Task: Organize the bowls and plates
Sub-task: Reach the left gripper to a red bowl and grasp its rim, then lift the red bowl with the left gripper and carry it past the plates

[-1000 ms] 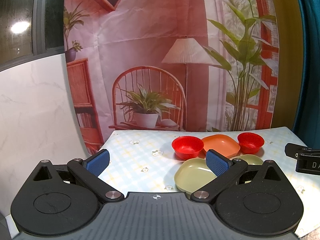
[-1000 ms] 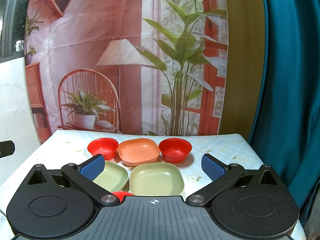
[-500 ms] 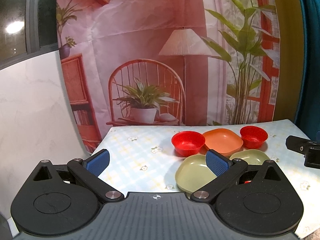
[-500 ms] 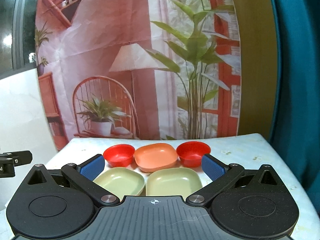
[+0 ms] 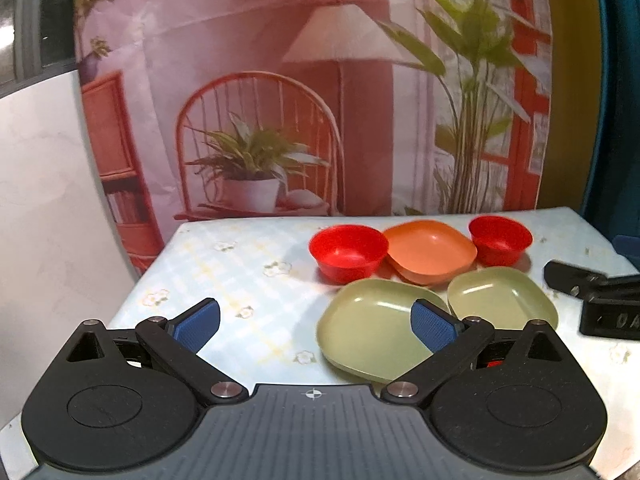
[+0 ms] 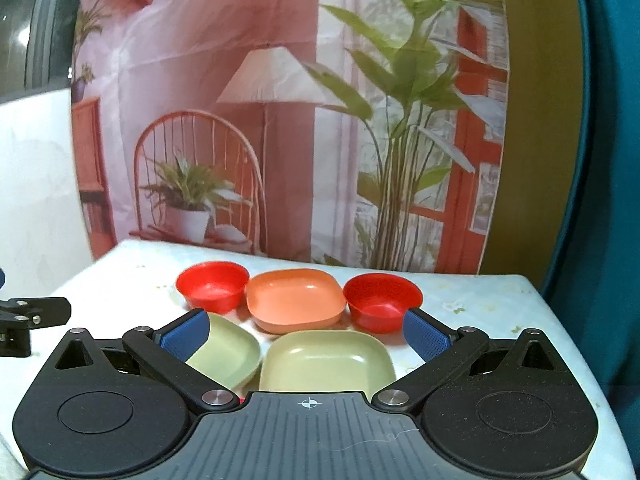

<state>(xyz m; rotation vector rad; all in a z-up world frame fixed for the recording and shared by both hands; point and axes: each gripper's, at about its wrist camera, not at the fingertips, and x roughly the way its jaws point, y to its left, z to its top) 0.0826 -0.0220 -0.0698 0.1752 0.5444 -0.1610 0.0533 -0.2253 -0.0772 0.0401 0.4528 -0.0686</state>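
A: Left hand-held gripper (image 5: 316, 322)?
B: Spread wide, holding nothing. Left green plate (image 5: 372, 332) just behind right finger; right green plate (image 5: 500, 300) further right.

A: Right hand-held gripper (image 6: 306, 330)?
B: Also wide open and empty. Both green plates between the fingers; orange plate (image 6: 294, 300) beyond, flanked by red bowls (image 6: 212, 286) on surface (image 6: 480, 300).

Both handheld grippers are moving in toward the dishes. The left gripper (image 5: 316, 324) is drawing closer to the left green plate (image 5: 372, 332), while the right gripper (image 6: 306, 334) is nearing the right green plate (image 6: 326, 364).
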